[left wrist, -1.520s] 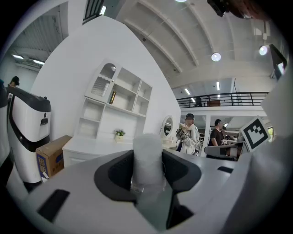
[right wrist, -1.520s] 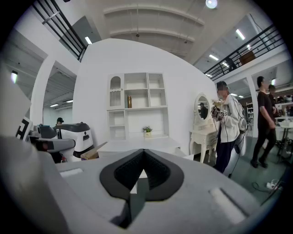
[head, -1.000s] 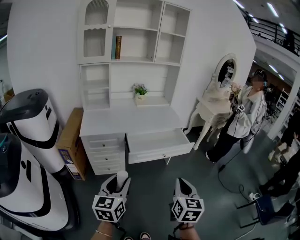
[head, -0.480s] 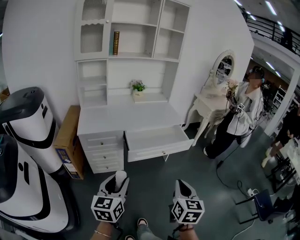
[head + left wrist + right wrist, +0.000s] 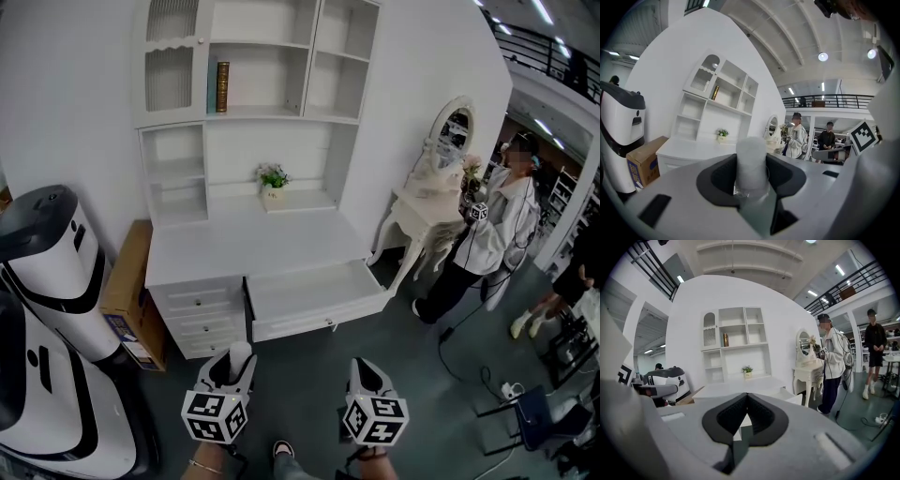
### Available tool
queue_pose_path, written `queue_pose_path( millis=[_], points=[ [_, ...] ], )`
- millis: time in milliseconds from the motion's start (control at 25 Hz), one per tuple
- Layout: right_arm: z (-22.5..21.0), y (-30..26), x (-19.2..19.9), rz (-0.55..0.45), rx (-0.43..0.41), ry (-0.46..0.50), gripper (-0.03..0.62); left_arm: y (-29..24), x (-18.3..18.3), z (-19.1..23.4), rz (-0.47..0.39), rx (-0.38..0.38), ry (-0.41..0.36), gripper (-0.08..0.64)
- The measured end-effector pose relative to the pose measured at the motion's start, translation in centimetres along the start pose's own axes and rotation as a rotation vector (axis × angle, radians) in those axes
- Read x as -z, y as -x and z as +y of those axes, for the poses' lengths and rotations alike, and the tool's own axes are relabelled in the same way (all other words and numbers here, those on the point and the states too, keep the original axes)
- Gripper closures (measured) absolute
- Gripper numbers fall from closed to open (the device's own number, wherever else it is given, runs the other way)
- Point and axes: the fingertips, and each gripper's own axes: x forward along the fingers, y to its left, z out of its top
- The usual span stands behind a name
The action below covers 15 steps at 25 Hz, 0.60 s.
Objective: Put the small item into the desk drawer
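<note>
The small item (image 5: 241,354), a white cylinder, stands up between the jaws of my left gripper (image 5: 236,362), which is shut on it. In the left gripper view the small item (image 5: 751,159) fills the gap of the left gripper (image 5: 751,165). My right gripper (image 5: 364,372) hovers beside it with nothing held, and in the right gripper view the right gripper (image 5: 747,397) has its pads meeting at the tip. Ahead of both, over the grey floor, stands the white desk (image 5: 246,246) with its wide drawer (image 5: 314,292) pulled out and empty.
A white shelf unit with a book (image 5: 222,86) and a potted plant (image 5: 272,181) tops the desk. At the left stand a white robot (image 5: 52,267) and a cardboard box (image 5: 125,292). At the right are a vanity table (image 5: 424,214), a person (image 5: 487,239) and floor cables (image 5: 506,386).
The desk and its open drawer have come a little closer and shifted left in the head view. Both grippers keep their places, the left still holding the item. The person at the right has shifted slightly.
</note>
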Motion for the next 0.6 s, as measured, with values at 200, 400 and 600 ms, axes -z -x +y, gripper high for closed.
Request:
queue_pose_path(
  millis=[200, 400, 600],
  points=[
    [-1.9, -5.3, -2.0, 0.003, -0.021, -0.002, 0.588, -5.1, -1.5, 1.1, -0.008, -0.021, -0.003, 0.388],
    [-3.7, -10.2, -4.0, 0.011, -0.044, 0.007, 0.588, -9.6, -2.5, 2.2, -0.007, -0.051, 0.011, 0.388],
    [-5.3, -14.0, -5.1, 0.023, -0.059, 0.003, 0.588, -13.2, -2.9, 2.9, 0.005, -0.073, 0.014, 0.388]
  ],
)
